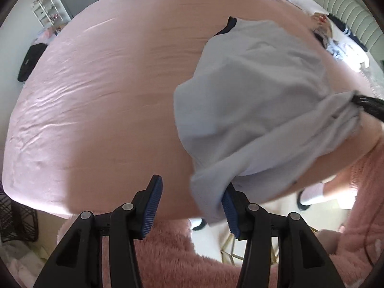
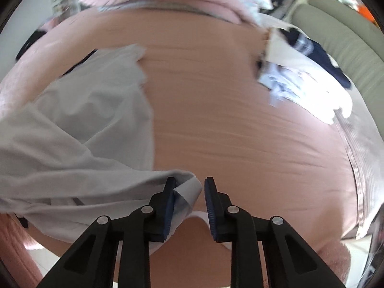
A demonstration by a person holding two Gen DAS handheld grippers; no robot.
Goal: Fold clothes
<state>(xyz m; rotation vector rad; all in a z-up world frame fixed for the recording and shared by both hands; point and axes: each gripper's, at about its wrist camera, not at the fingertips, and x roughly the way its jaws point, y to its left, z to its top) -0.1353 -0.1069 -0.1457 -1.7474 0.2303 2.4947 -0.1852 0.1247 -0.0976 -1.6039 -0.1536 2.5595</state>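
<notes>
A light grey garment (image 1: 259, 100) lies rumpled on the pink bed sheet (image 1: 108, 91), partly lifted at its near edge. My left gripper (image 1: 192, 192) is open; the garment's near corner drapes against the inner face of its right finger (image 1: 231, 210). In the right wrist view the same garment (image 2: 72, 124) fills the left side. My right gripper (image 2: 189, 189) is open, with a folded corner of the garment (image 2: 187, 189) lying between its jaws, touching the left finger (image 2: 169, 206).
A pile of other clothes, white and navy (image 2: 300, 67), lies at the far right of the bed near the padded headboard (image 2: 336, 38). A pink fluffy rug (image 1: 180, 252) lies below the bed edge. A black bag (image 1: 31, 60) sits at the left.
</notes>
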